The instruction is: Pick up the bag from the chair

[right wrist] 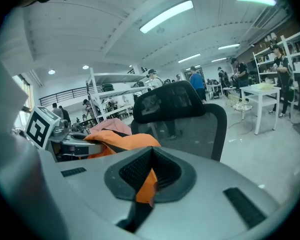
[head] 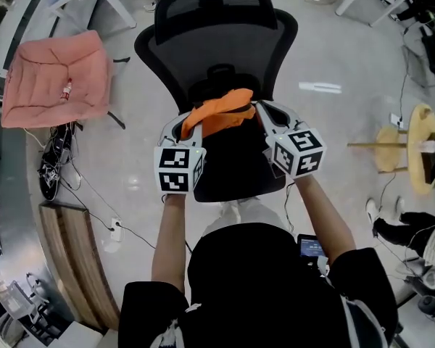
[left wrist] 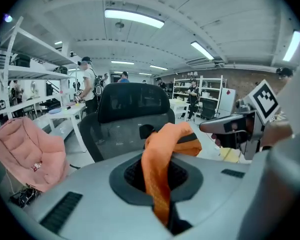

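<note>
An orange bag with black trim hangs between my two grippers over the seat of a black mesh office chair. My left gripper is shut on an orange strap of the bag, which runs up from between its jaws. My right gripper is shut on the other side of the bag, with orange fabric pinched between its jaws. In the right gripper view the bag's body bunches toward the left gripper.
A pink cushioned chair stands at the left, with cables and shoes on the floor below it. A round wooden stool lies to the right. White tables and shelves and several people stand in the background.
</note>
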Demonstrator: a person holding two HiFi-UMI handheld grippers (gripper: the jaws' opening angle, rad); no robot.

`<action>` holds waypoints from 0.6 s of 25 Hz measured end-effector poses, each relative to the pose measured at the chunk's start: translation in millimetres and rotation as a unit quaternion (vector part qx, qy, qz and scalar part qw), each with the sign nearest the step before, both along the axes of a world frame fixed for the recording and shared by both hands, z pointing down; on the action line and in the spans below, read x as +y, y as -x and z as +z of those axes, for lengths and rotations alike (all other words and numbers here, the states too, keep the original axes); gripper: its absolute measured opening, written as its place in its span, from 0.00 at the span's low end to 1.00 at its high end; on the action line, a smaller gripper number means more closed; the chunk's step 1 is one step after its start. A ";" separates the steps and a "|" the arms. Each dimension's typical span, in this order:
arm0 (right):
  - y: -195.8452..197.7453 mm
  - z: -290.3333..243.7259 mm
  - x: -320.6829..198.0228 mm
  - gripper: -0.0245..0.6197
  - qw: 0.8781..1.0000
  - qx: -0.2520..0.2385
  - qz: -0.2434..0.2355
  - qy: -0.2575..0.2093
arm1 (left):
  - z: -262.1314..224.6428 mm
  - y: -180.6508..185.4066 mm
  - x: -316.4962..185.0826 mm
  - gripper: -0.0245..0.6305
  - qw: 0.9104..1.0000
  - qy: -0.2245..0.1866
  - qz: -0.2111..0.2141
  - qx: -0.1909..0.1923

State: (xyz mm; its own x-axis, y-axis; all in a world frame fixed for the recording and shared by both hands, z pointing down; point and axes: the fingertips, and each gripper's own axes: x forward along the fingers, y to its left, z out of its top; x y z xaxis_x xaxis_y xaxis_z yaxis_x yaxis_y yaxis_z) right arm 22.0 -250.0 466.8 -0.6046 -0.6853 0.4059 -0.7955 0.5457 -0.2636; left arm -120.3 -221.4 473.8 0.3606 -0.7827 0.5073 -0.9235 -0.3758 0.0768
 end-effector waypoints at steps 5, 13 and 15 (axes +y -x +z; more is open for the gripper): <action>7.5 -33.8 20.5 0.04 1.000 -0.015 -0.001 -0.027 | -38.5 2.8 22.2 0.07 1.000 -0.029 -0.001 0.003; 19.6 -82.0 51.6 0.04 0.997 -0.018 -0.009 -0.078 | -88.8 11.3 51.0 0.07 0.997 -0.071 0.004 0.011; 22.4 -98.6 56.9 0.04 0.995 -0.024 -0.007 -0.092 | -104.2 15.7 56.6 0.07 0.996 -0.084 0.004 0.019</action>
